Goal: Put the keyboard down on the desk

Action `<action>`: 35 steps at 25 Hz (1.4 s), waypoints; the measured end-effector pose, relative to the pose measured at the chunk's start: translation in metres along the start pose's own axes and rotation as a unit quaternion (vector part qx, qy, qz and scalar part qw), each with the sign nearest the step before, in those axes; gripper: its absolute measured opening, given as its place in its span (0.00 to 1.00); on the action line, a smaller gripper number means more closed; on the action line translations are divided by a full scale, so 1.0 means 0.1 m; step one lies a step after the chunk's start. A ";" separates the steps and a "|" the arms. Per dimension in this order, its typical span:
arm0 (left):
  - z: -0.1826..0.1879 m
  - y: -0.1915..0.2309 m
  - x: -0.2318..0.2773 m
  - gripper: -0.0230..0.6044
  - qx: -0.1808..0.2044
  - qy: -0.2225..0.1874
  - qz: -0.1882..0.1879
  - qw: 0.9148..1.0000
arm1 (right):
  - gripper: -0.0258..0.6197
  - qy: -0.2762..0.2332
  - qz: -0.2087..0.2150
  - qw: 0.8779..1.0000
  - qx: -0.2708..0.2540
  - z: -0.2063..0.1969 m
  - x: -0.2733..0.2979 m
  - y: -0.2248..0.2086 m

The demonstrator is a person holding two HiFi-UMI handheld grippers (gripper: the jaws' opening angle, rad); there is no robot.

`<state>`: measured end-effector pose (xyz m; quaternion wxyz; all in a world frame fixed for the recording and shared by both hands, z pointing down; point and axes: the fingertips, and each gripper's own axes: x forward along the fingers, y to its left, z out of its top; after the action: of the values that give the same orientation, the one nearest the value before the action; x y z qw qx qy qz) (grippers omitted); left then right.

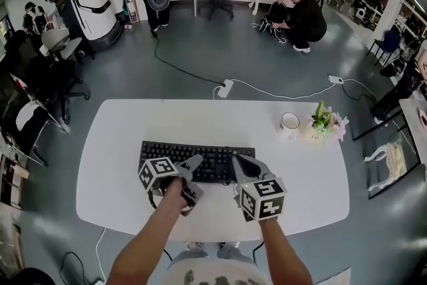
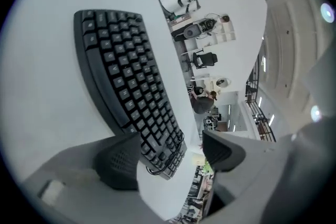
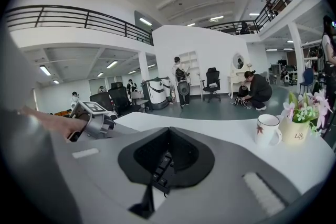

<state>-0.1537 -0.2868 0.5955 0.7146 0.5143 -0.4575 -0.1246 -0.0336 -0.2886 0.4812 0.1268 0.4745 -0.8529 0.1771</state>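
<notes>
1. Currently, my right gripper [image 3: 167, 152] has its jaws closed on the near long edge of the keyboard [image 3: 160, 170]. In the right gripper view a strip of black keys shows edge-on in the narrow slot between the pads.
2. My left gripper [image 2: 170, 140] has its jaws well apart. In the left gripper view one end of the keyboard reaches in between them, close against the pad at lower left and clear of the pad at right. Nothing is gripped on this side.
3. In the head view the keyboard's long axis runs left to right across the middle of the frame, parallel to the near edge of the white desk [image 1: 127, 127]. My right gripper holds it towards the right end and my left sits just beside the near edge, left of centre.
4. The put-down turns on the right gripper, since it alone carries the board. I cannot tell whether the board is already flat on the desk or tipped up at the held edge.
5. At the right of the right gripper view, the flower pot [image 3: 295, 134] reads "Life", beside a white mug [image 3: 268, 128] with a small red motif.
6. The key legends are too small to read.
</notes>
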 end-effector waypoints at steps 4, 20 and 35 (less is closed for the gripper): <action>0.14 -0.24 -0.12 0.55 0.063 -0.019 -0.016 0.998 | 0.04 -0.011 0.001 1.000 -0.005 0.13 -0.04 -0.03; 0.39 -1.35 -0.75 0.25 0.487 -0.122 -0.033 0.864 | 0.04 -0.061 0.001 0.998 -0.029 0.65 -0.25 -0.06; 0.27 -1.52 -1.00 0.04 0.645 -0.194 -0.005 0.739 | 0.04 -0.073 -0.003 0.996 -0.057 0.76 -0.34 -0.06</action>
<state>-0.1848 -0.3056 0.4154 0.1066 0.8191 -0.5547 0.1002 -0.0148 -0.2974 0.4004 0.0913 0.4809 -0.8671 0.0923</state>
